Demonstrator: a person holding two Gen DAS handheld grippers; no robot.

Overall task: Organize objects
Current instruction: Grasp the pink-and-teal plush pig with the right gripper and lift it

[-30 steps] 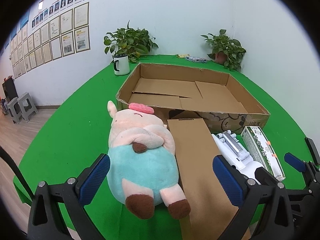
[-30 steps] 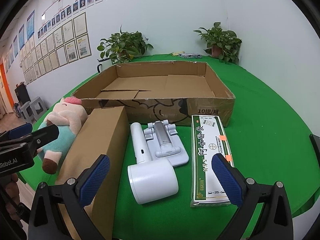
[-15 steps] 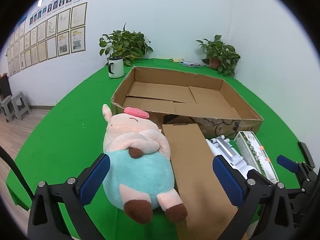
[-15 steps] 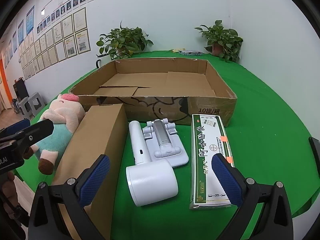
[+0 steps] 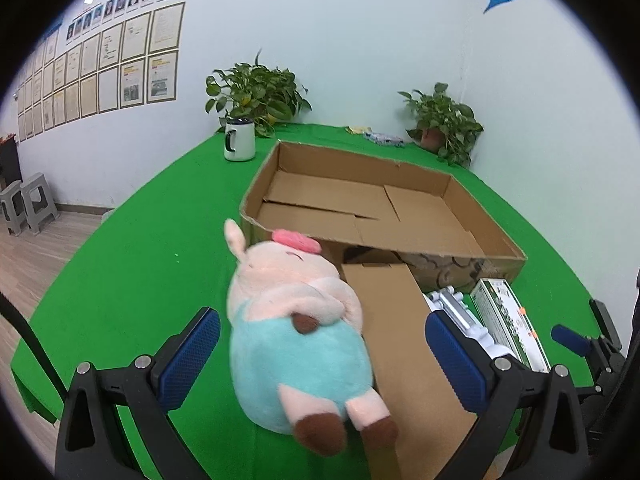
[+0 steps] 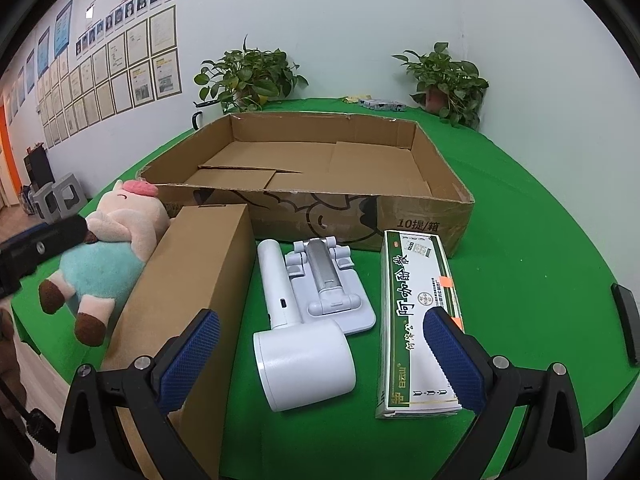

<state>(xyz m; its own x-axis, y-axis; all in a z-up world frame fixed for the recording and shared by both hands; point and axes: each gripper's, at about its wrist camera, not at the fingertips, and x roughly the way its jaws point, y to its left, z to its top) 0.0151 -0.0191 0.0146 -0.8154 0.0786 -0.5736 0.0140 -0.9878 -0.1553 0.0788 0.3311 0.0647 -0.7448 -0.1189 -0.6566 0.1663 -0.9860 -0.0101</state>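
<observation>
A plush pig in a teal outfit lies on the green table, against a closed brown carton. My left gripper is open, its fingers either side of the pig's lower body, not touching. In the right wrist view the pig is at the left and the carton beside it. A white handheld device, a white stand and a green-white box lie in front of the large open cardboard tray. My right gripper is open above the white device.
The open tray holds nothing. A white mug and two potted plants stand at the back of the table. Grey stools are on the floor at left. A black object lies at the table's right edge.
Both views have risen and tilted slightly; the left gripper has shifted a little toward the pig. Nothing was grasped and no object moved.
</observation>
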